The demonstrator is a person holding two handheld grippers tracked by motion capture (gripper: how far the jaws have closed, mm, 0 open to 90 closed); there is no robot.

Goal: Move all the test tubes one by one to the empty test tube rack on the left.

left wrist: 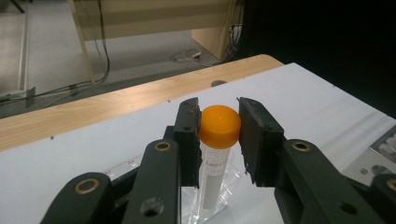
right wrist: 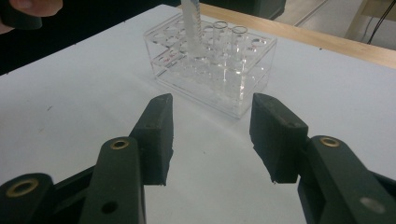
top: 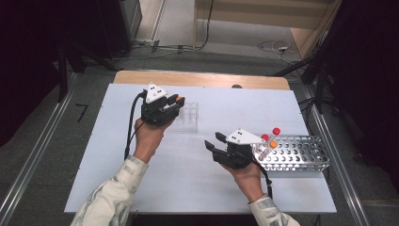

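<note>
Pinching the tube (left wrist: pixel 214 163) by its cap at frame centre, your left gripper (left wrist: pixel 219 128) risks tipping it against the clear rack (right wrist: pixel 210 70); right gripper (right wrist: pixel 212 140) gapes empty.

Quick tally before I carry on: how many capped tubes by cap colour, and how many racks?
Orange-capped tubes: 2, one clamped in the left gripper, one in the metal rack
Red-capped tubes: 2, both in the metal rack
Racks: 2, metal and clear plastic
Total: 6
</note>
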